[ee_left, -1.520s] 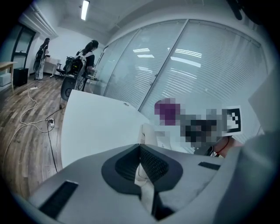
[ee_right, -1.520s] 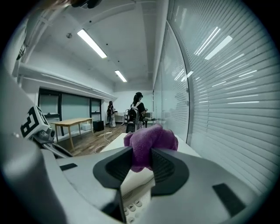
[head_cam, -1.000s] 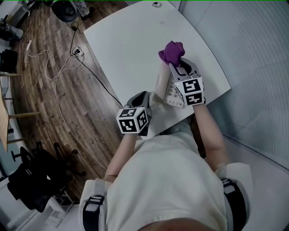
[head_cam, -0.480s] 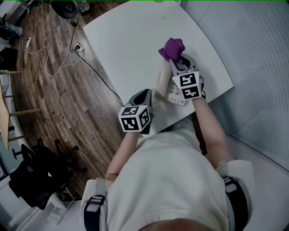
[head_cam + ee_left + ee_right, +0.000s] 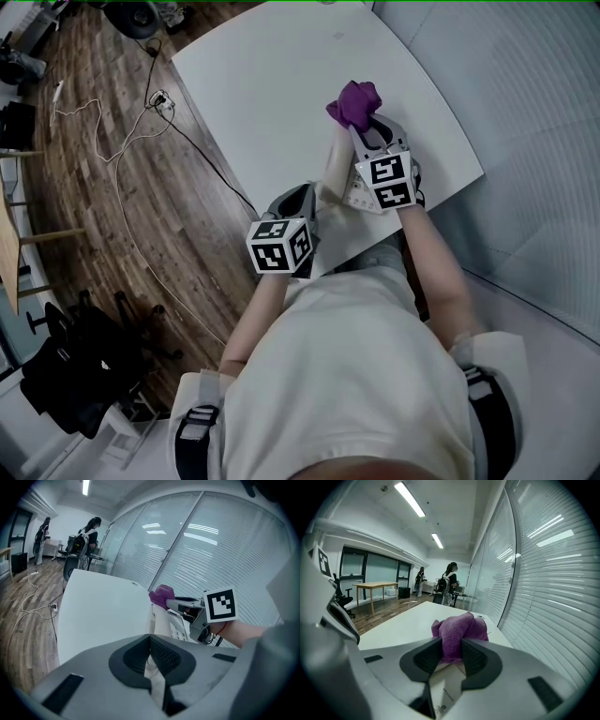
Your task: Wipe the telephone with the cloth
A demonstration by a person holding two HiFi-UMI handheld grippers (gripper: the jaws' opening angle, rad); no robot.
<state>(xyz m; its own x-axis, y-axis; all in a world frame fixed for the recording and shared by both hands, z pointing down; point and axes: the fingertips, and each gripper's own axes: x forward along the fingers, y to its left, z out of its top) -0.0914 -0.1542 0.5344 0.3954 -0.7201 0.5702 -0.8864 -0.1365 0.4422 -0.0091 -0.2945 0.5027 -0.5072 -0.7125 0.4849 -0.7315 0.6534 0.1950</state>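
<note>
The white telephone (image 5: 349, 192) lies near the front edge of the white table (image 5: 272, 84), its handset (image 5: 333, 164) along its left side. My right gripper (image 5: 363, 129) is shut on a bunched purple cloth (image 5: 354, 101) and holds it at the telephone's far end. In the right gripper view the cloth (image 5: 459, 627) bulges up between the pads, over the telephone (image 5: 445, 691). My left gripper (image 5: 312, 197) is shut beside the handset's near end. Its tips meet in the left gripper view (image 5: 150, 641); only a white sliver shows behind them. That view also shows the cloth (image 5: 161, 595) and telephone (image 5: 176, 627).
Cables (image 5: 122, 141) and a power strip (image 5: 161, 108) lie on the wooden floor left of the table. A black chair (image 5: 66, 375) stands at lower left. A glass wall with blinds (image 5: 525, 112) runs along the right. People (image 5: 91, 527) stand far off.
The right gripper with the cloth has shifted slightly over the telephone's far end and rolled a little. The left gripper has stayed where it was.
</note>
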